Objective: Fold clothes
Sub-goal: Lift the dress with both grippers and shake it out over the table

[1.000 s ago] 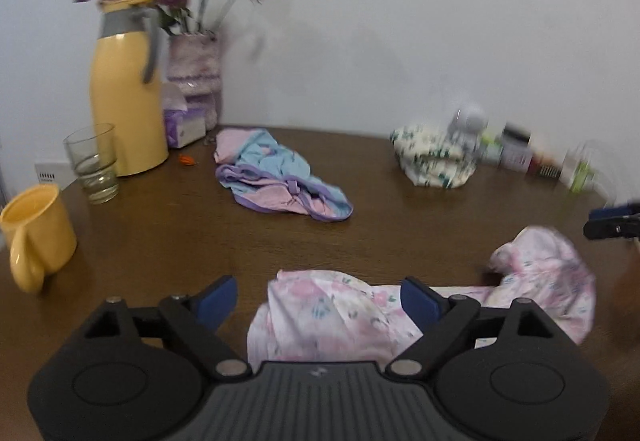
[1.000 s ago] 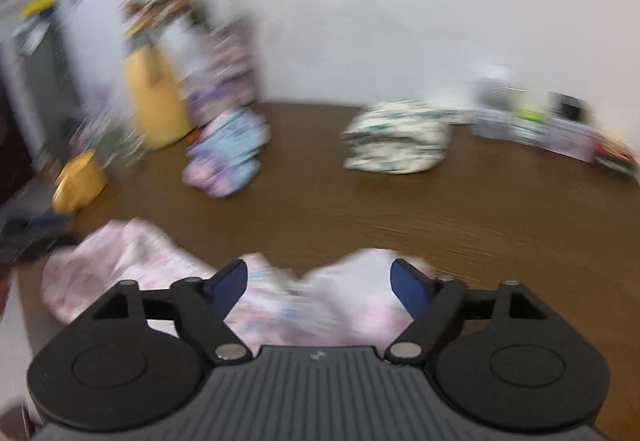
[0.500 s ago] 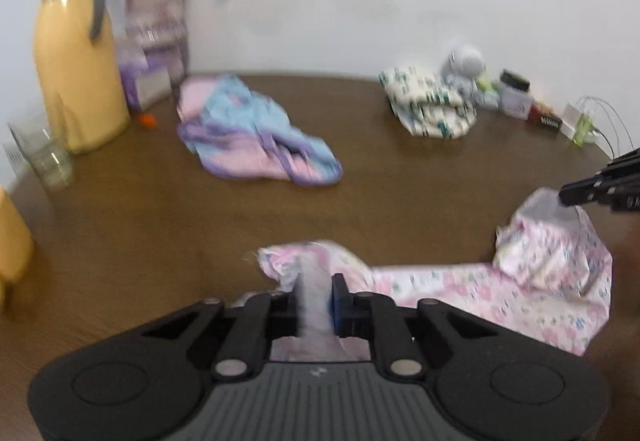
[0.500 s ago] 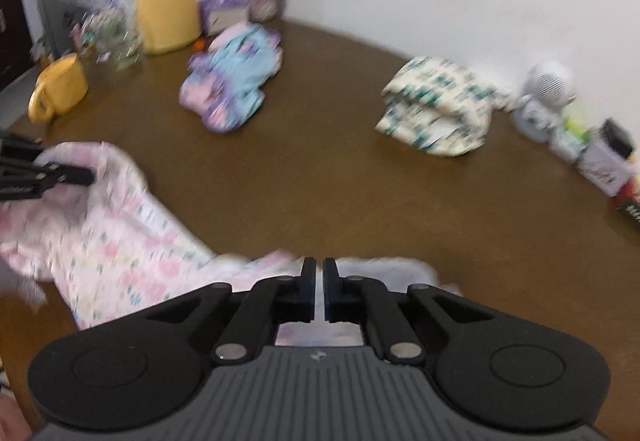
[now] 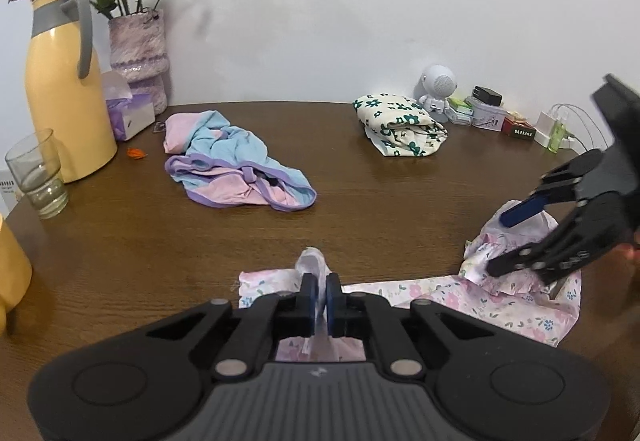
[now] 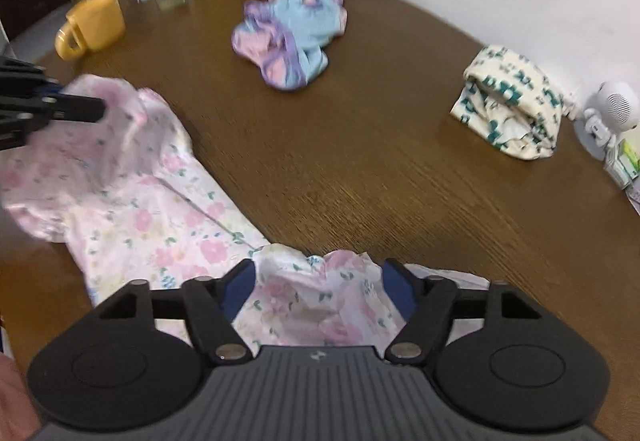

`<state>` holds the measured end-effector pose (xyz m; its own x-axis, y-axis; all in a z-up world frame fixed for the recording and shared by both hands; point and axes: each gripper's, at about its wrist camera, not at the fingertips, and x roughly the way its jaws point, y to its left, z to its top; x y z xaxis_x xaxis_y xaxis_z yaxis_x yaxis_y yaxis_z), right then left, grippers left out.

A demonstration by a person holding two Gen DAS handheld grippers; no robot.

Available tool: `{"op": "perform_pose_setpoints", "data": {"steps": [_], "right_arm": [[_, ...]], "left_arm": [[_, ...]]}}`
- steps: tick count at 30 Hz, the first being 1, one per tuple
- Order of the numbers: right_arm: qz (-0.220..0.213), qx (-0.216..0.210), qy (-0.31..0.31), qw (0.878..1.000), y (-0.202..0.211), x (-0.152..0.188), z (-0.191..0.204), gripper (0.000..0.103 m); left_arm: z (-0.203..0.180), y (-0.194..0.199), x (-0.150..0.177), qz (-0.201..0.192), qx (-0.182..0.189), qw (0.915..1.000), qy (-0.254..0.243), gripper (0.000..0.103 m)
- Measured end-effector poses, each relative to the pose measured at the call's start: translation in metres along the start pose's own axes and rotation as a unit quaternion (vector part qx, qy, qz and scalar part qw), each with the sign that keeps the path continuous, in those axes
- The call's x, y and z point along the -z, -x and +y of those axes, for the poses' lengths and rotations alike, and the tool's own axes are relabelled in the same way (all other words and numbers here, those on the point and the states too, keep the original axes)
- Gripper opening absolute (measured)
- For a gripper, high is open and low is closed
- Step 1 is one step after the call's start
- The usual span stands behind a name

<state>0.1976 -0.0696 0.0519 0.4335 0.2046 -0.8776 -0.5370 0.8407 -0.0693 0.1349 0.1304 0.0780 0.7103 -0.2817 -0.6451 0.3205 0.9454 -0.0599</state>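
A pink floral garment [image 5: 440, 293] lies stretched along the near edge of the brown table [image 5: 360, 209]. My left gripper [image 5: 319, 295] is shut on one end of it, with a fold of cloth pinched between the blue pads. My right gripper [image 6: 318, 283] is open, its jaws apart around the other bunched end of the garment [image 6: 160, 209]. The right gripper also shows in the left wrist view [image 5: 516, 237], and the left gripper in the right wrist view [image 6: 80, 107].
A crumpled blue, pink and purple garment [image 5: 236, 169] lies mid-table. A folded cream garment with green flowers [image 5: 400, 129] sits at the back right. A yellow jug [image 5: 64, 97], glass [image 5: 36, 173], yellow mug [image 6: 92, 25], flower vase [image 5: 138, 57], tissue box and small gadgets line the table's edges.
My right gripper, shut on the garment half a second ago, has opened. My left gripper has stayed shut on its end. The garment has been pulled out between them.
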Motion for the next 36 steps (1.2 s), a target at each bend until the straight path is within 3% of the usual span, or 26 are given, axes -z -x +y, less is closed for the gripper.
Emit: {"op": "perform_pose_setpoints", "data": {"steps": [1, 2, 4, 7, 10, 14, 17, 20, 22, 23, 26, 27, 29, 31, 33, 36], "right_arm": [[0.011, 0.002, -0.001, 1.0, -0.005, -0.004, 0.0, 0.052], [0.02, -0.002, -0.003, 1.0, -0.008, -0.005, 0.0, 0.031], [0.044, -0.013, -0.01, 0.999, -0.014, -0.004, -0.001, 0.008], [0.05, -0.009, -0.013, 0.999, -0.01, -0.002, -0.004, 0.005], [0.028, 0.007, -0.016, 0.999, 0.012, -0.005, -0.01, 0.005], [-0.044, 0.044, -0.037, 0.997, 0.055, -0.029, -0.029, 0.004], [-0.129, 0.093, -0.07, 0.985, 0.104, -0.06, -0.053, 0.004], [-0.226, 0.146, -0.096, 0.958, 0.172, -0.089, -0.074, 0.004], [-0.301, 0.193, -0.107, 0.928, 0.232, -0.1, -0.084, 0.004], [-0.329, 0.212, -0.113, 0.913, 0.257, -0.1, -0.088, 0.004], [-0.372, 0.227, -0.125, 0.891, 0.3, -0.088, -0.099, 0.004], [-0.37, 0.224, -0.124, 0.893, 0.298, -0.078, -0.101, 0.004], [-0.366, 0.216, -0.122, 0.897, 0.292, -0.056, -0.105, 0.004], [-0.347, 0.2, -0.122, 0.908, 0.264, -0.024, -0.107, 0.004], [-0.319, 0.18, -0.134, 0.921, 0.226, 0.016, -0.111, 0.004], [-0.243, 0.134, -0.165, 0.947, 0.156, 0.084, -0.112, 0.004]], "left_arm": [[0.001, -0.001, 0.001, 0.0, 0.001, 1.0, 0.002, 0.003], [0.002, -0.001, 0.002, 0.001, 0.002, 1.0, 0.004, 0.003], [0.003, -0.002, 0.004, 0.003, 0.007, 1.0, 0.005, 0.002], [0.004, -0.006, 0.005, 0.013, 0.015, 0.9998, 0.003, 0.0], [0.003, -0.006, -0.004, 0.012, 0.002, 0.9999, -0.01, 0.0], [0.003, 0.0, -0.037, -0.021, -0.014, 0.9995, -0.019, 0.0], [-0.001, 0.015, -0.087, -0.084, -0.04, 0.9952, -0.03, 0.0], [-0.003, 0.061, -0.146, -0.195, -0.078, 0.9772, -0.031, 0.0], [-0.008, 0.107, -0.176, -0.286, -0.1, 0.9521, -0.043, 0.0], [-0.01, 0.125, -0.186, -0.313, -0.113, 0.9417, -0.048, 0.0], [-0.012, 0.158, -0.195, -0.348, -0.128, 0.9273, -0.053, 0.0], [-0.012, 0.163, -0.191, -0.353, -0.13, 0.9248, -0.058, 0.0], [-0.012, 0.161, -0.17, -0.349, -0.121, 0.9268, -0.069, 0.0], [-0.011, 0.148, -0.136, -0.33, -0.098, 0.9356, -0.079, 0.0], [-0.009, 0.129, -0.088, -0.293, -0.079, 0.9494, -0.079, 0.0], [-0.006, 0.096, -0.011, -0.217, -0.048, 0.9734, -0.056, 0.0]]}}
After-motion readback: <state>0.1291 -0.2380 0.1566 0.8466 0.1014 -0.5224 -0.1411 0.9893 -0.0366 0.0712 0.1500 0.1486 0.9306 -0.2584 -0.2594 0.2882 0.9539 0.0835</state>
